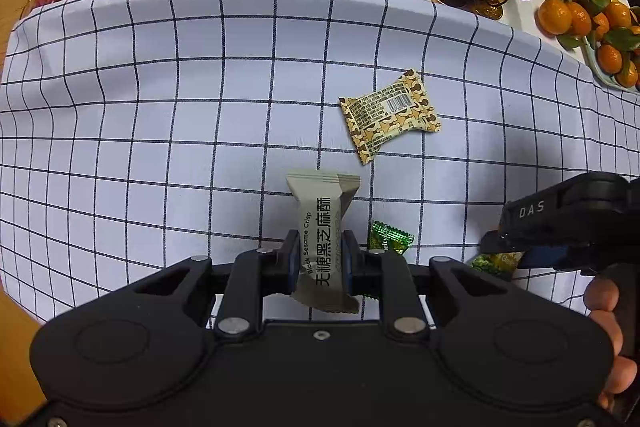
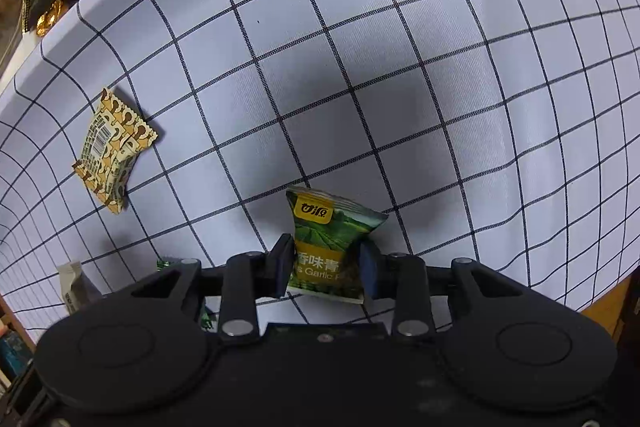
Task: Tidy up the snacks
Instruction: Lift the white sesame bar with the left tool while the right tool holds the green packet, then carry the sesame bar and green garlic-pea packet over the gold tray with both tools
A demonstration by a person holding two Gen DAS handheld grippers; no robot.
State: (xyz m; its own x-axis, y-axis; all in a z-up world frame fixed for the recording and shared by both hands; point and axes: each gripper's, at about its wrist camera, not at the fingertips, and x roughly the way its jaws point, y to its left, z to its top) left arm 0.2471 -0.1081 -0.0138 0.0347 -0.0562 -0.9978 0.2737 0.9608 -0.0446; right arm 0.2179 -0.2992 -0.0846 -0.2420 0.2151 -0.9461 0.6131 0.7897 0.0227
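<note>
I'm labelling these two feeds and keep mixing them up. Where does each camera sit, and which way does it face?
Left wrist: sits behind the left gripper, looking forward and down over the checked cloth toward the cluttered far edge; its jaws pinch a grey sesame crisp packet; the right gripper and the person's fingers show at right.
Right wrist: sits behind the right gripper, looking down across the cloth; its jaws pinch a green pea packet.
Shared: the cloth and the tan patterned packet.
</note>
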